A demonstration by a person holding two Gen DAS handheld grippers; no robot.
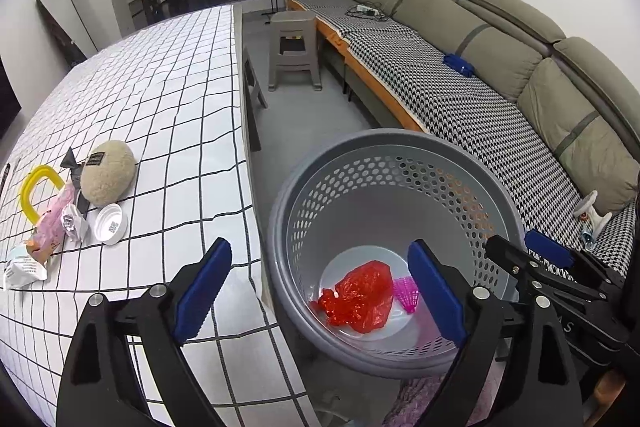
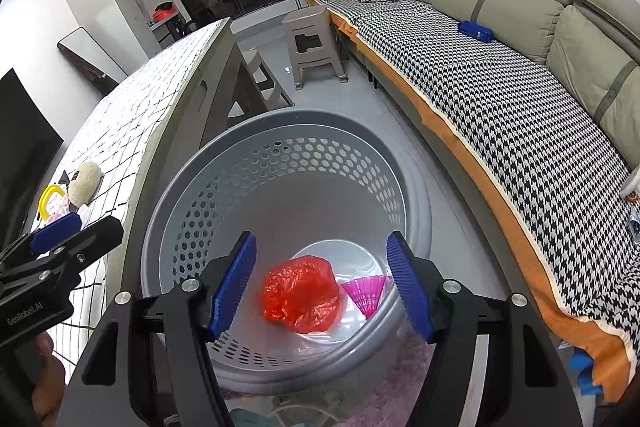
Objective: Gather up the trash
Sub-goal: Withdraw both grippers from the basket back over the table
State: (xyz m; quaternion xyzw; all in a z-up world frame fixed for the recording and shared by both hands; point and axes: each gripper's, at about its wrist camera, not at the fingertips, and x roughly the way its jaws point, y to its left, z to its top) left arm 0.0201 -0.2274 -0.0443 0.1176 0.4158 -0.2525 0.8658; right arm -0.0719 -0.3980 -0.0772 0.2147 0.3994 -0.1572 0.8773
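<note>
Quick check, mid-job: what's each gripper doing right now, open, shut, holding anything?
Left gripper: open, holding nothing, over the table edge beside the basket.
Right gripper: open, holding nothing, above the basket.

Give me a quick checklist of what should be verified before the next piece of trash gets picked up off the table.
1. Left tool empty, jaws apart: ok.
2. Right tool empty, jaws apart: ok.
3. Earlier trash is inside the bin: ok, a red plastic bag and a pink shuttlecock lie on its bottom.
4. Trash still waiting on the table: ok, wrappers and a white lid lie near its left end.
5. Non-trash mixed in: not ok, a fluffy beige pouch and a yellow ring lie right beside the wrappers.
6. Whether the wrappers are stuck together: cannot tell.
</note>
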